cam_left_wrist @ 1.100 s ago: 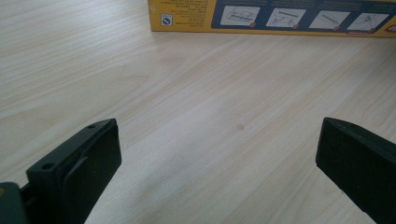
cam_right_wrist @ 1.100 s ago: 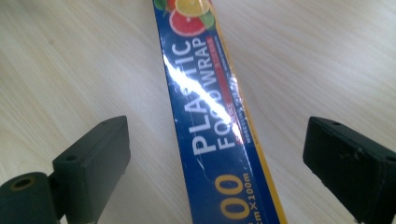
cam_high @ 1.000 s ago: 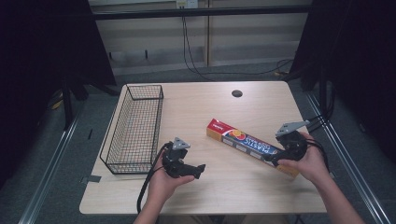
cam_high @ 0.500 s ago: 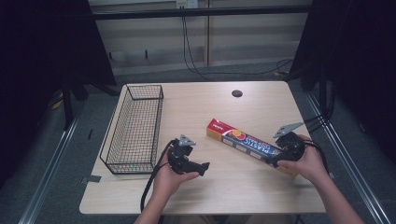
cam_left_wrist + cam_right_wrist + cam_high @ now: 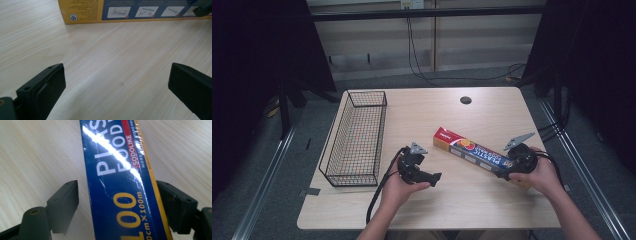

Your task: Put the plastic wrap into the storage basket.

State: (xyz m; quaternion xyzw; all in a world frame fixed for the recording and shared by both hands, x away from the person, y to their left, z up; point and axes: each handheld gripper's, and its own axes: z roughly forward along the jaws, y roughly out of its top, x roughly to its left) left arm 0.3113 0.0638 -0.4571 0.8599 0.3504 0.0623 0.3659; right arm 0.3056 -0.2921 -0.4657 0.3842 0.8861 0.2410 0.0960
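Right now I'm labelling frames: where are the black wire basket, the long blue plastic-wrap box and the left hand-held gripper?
black wire basket [image 5: 354, 137], high view, mesh floor.
long blue plastic-wrap box [image 5: 472, 150], high view, top face.
left hand-held gripper [image 5: 435, 176], high view, jaw tips.

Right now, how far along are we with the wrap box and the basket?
Nothing looks done: the wire basket is empty. In hand: the right gripper straddles the plastic wrap box near its end, jaws not closed on it. The left gripper is open over bare table. Left, presumably: gripping, lifting, placing the box.

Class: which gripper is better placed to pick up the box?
Right. The right gripper already straddles the box, one jaw on each side. The left gripper is open over bare table, short of it.
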